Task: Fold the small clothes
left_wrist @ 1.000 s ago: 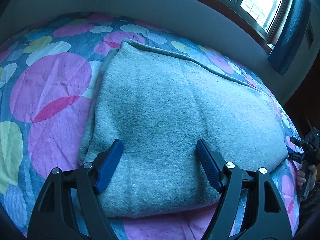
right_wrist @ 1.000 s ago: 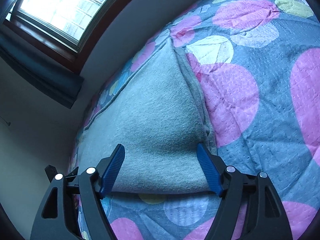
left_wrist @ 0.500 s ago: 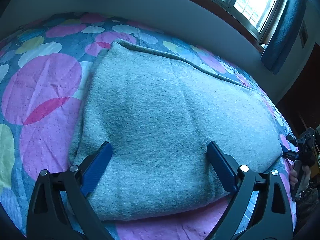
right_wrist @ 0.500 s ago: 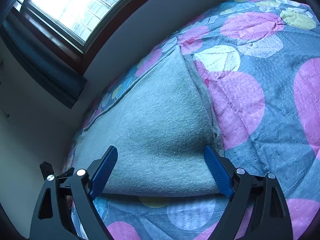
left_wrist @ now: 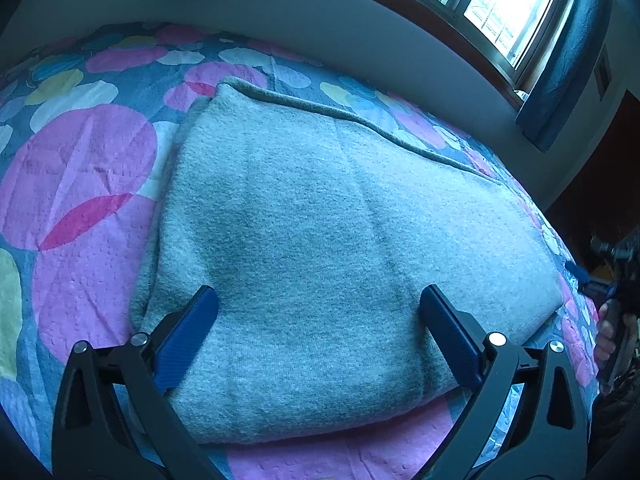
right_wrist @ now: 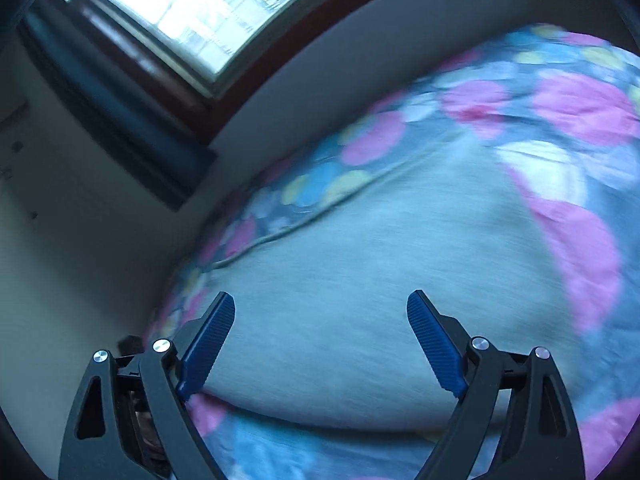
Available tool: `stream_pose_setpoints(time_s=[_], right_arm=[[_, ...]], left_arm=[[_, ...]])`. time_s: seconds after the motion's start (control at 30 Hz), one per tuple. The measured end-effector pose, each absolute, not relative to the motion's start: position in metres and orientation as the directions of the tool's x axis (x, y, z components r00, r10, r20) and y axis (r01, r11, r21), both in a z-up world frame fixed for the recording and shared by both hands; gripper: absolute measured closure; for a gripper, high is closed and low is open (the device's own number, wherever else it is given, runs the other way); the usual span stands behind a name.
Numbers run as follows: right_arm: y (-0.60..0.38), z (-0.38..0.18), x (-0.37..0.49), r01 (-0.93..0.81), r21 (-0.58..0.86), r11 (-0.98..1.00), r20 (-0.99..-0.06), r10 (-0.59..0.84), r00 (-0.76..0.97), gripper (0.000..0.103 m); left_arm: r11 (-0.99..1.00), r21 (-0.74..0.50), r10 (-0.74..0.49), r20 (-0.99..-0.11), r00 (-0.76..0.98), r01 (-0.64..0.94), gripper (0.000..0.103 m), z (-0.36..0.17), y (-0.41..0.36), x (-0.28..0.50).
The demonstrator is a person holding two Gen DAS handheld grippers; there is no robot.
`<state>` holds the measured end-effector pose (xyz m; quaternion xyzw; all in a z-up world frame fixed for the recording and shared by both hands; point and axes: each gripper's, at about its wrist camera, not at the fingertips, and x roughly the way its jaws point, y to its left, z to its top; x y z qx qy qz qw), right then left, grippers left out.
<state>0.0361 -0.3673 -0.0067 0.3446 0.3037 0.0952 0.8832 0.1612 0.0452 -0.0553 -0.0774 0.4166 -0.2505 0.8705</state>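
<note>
A: What do we see from our left gripper?

B: Its blue pads are spread wide and opening further, hovering over the near edge of a folded grey garment. The cloth lies below and between the pads, but they do not press on it.

A: Where does the garment lie?

B: Flat on a bed, on a bedspread of pink, white, yellow and blue circles. It forms a thick, roughly square stack, with a hemmed edge running along its far side toward the window.

A: And our right gripper?

B: Its view is blurred. Its jaws stand wide apart above the same garment, holding nothing. From the left view we glimpse it at the bed's right edge, with a hand around its handle.

A: Any containers?

B: We see only the bed, a wall, the window and a dark curtain.
</note>
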Motion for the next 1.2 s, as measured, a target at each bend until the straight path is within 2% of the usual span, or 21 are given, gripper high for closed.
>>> stream_pose_setpoints(time_s=[0.1, 0.3, 0.53, 0.8, 0.97, 1.2], right_arm=[[-0.337, -0.001, 0.095, -0.011, 0.686, 0.727, -0.483, 0.467, 0.741, 0.016], [-0.289, -0.012, 0.216, -0.008, 0.628, 0.778, -0.573, 0.469, 0.672, 0.016], [-0.27, -0.08, 0.294, 0.131, 0.576, 0.807, -0.724, 0.429, 0.54, 0.015], [-0.259, -0.061, 0.262, 0.108, 0.557, 0.824, -0.715, 0.409, 0.568, 0.016], [-0.247, -0.049, 0.194, 0.043, 0.583, 0.812, -0.679, 0.457, 0.575, 0.016], [-0.22, -0.043, 0.104, -0.01, 0.62, 0.784, -0.626, 0.503, 0.597, 0.016]], left_arm=[[0.854, -0.362, -0.517, -0.675, 0.527, 0.373, 0.002, -0.053, 0.049, 0.161], [0.819, -0.451, -0.573, -0.595, 0.564, 0.356, 0.002, -0.038, 0.068, 0.154], [0.763, -0.59, -0.621, -0.556, 0.552, 0.265, 0.002, -0.043, 0.097, 0.165], [0.758, -0.594, -0.631, -0.566, 0.53, 0.268, 0.002, -0.044, 0.094, 0.169], [0.734, -0.632, -0.653, -0.555, 0.516, 0.248, 0.002, -0.051, 0.099, 0.173], [0.769, -0.576, -0.624, -0.584, 0.519, 0.276, 0.002, -0.05, 0.091, 0.172]])
